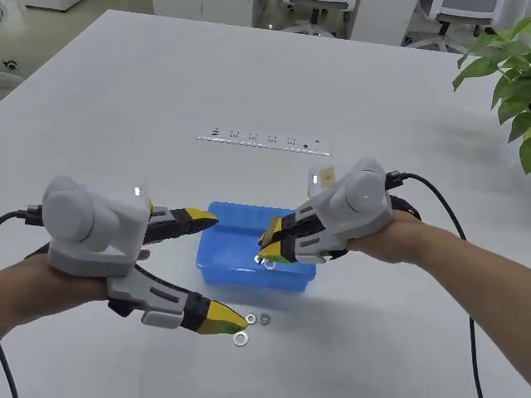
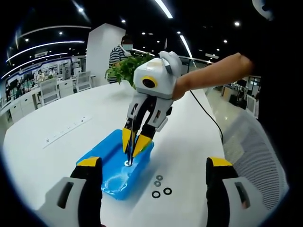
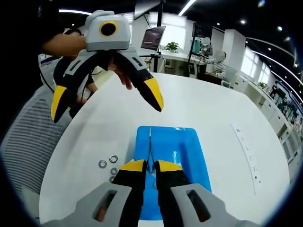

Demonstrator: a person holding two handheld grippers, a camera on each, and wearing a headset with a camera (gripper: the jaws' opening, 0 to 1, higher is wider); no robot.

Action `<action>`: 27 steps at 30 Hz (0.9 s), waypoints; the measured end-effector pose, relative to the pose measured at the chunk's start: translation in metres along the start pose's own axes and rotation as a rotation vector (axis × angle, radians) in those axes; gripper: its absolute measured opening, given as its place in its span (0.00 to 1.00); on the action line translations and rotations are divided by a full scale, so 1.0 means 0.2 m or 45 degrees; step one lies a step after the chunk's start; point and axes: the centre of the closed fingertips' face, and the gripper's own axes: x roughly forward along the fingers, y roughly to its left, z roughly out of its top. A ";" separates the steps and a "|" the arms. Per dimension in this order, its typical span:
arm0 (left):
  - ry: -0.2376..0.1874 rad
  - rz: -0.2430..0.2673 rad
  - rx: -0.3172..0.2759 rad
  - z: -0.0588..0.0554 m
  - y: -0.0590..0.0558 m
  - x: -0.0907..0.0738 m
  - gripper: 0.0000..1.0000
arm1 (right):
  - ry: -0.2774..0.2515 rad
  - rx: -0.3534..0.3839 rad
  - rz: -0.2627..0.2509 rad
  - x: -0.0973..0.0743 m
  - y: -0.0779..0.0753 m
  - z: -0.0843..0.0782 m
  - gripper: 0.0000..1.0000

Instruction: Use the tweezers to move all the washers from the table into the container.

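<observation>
The right hand-held gripper is seen closed down narrow on the tweezers, whose tips are pointed into the blue container. A small washer-like ring is made out at those tips, though whether it is pinched or lying on the container floor cannot be told. The left hand-held gripper is held wide open with nothing in it, its lower jaw just beside the washers left on the worktop, near the container's front wall. About four are counted there in the left gripper view, lying flat and close together. These are judged to be light, stiff, thin metal rings, slick and prone to skate or flip under a sideways nudge. A hold is best taken across the band of one ring, with one tweezer tip through the hole and the other outside the rim, or with the edge tipped up first. Pressure should be kept modest, so that the ring is not shot out.
</observation>
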 end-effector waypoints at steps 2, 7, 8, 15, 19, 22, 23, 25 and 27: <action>-0.001 -0.003 0.000 0.00 0.01 0.01 0.94 | 0.003 0.002 0.001 0.01 -0.01 -0.01 0.09; -0.014 -0.002 0.023 0.02 0.04 0.02 0.82 | 0.010 0.010 0.008 0.04 -0.01 -0.03 0.09; -0.015 0.006 0.030 0.02 0.06 0.02 0.80 | 0.010 0.014 0.008 0.05 -0.02 -0.03 0.09; -0.014 0.009 0.059 0.04 0.11 0.06 0.60 | 0.011 0.026 0.020 0.07 -0.02 -0.04 0.09; -0.001 0.007 0.074 0.04 0.14 0.08 0.52 | 0.012 0.029 0.024 0.08 -0.03 -0.05 0.09; 0.004 0.011 0.086 0.04 0.15 0.10 0.45 | 0.016 0.027 0.027 0.09 -0.03 -0.06 0.09; 0.008 0.016 0.094 0.04 0.16 0.11 0.41 | 0.017 0.027 0.027 0.09 -0.03 -0.06 0.09; 0.013 0.018 0.098 0.04 0.17 0.12 0.36 | 0.021 0.024 0.029 0.09 -0.03 -0.07 0.09; 0.016 0.019 0.103 0.05 0.19 0.13 0.29 | 0.024 0.026 0.034 0.10 -0.03 -0.07 0.09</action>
